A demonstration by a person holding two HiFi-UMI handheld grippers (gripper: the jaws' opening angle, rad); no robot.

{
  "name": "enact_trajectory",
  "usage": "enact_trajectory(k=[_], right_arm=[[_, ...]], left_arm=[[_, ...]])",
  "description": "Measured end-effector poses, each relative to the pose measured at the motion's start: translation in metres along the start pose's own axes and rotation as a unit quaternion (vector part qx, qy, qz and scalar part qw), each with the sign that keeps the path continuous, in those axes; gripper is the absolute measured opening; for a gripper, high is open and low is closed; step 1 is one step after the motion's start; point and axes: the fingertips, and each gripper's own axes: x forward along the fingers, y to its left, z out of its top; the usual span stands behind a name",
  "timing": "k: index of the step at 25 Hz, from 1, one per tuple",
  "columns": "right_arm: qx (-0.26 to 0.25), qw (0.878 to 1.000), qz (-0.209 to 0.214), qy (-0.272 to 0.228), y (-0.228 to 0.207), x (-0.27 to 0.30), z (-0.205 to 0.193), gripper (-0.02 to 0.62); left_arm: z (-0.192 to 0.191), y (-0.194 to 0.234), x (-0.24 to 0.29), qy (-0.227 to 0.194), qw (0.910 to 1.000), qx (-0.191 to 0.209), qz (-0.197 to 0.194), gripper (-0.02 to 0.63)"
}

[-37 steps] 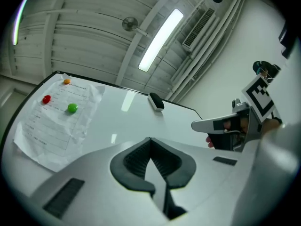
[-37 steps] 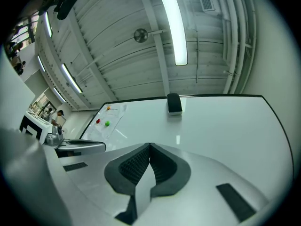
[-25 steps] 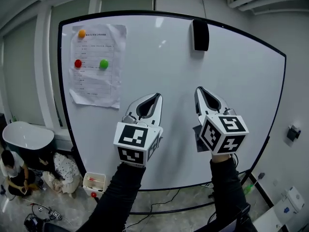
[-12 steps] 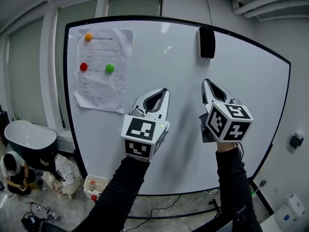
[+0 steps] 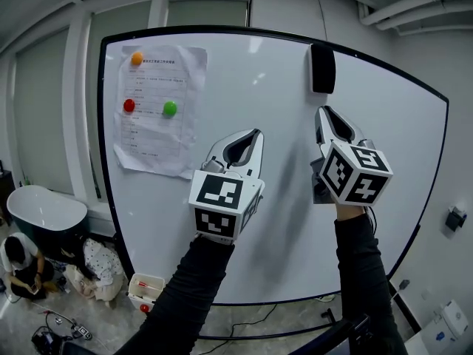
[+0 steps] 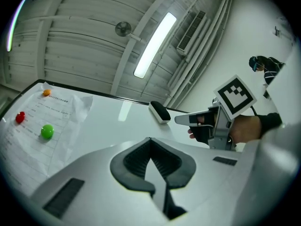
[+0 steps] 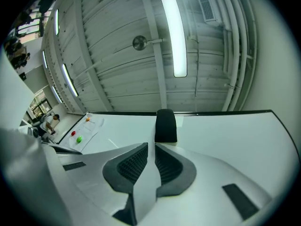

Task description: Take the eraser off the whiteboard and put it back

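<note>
We judge the step in hand to be the reach for the eraser (image 5: 323,68), a dark upright block stuck to the whiteboard (image 5: 281,198) close to its top edge, toward the upper right corner. The right gripper (image 5: 326,114) sits just below it, nose up, and its own view shows the eraser dead ahead of the tips. Its jaws are pressed together with nothing between them. The left gripper (image 5: 253,136) is likewise closed and empty, out over the middle of the board. To do this well we should spread the right jaws wide before the tips arrive, since closed tips would only nudge the block. We should take it across its two long sides, well down the pads, and close firmly. It probably holds by a magnet, so we should pull straight away from the board rather than drag it along the surface. The left gripper is best kept where it is. As for writing, a sheet of paper (image 5: 159,109) is pinned near the upper left corner by an orange magnet (image 5: 137,58), a red magnet (image 5: 129,105) and a green magnet (image 5: 170,109). It carries lines of print too small for us to read. We see no brand on the eraser, and the gripper cubes show only black-and-white square patterns.
</note>
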Motion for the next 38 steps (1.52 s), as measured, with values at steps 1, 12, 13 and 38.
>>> enact_trajectory(k=[1,12,13,38], right_arm=[[-0.008,1.0,-0.004,-0.003,-0.001,0.002,0.002,0.052],[-0.027,0.999,-0.025,0.002,-0.019,0.041,0.007,0.304],[-0.031,0.999,-0.028,0.006,-0.021,0.046,0.007,0.304],[-0.029,0.997,-0.062,0.027,-0.036,0.088,0.024,0.282]], left_arm=[[-0.001,0.0,0.0,0.0,1.0,-0.001,0.0,0.006],[-0.018,0.01,0.002,0.002,0.9999,0.012,0.004,0.006],[-0.018,0.011,0.002,0.003,0.9999,0.013,0.004,0.006],[-0.026,0.039,-0.016,0.011,0.9995,0.009,0.03,0.006]])
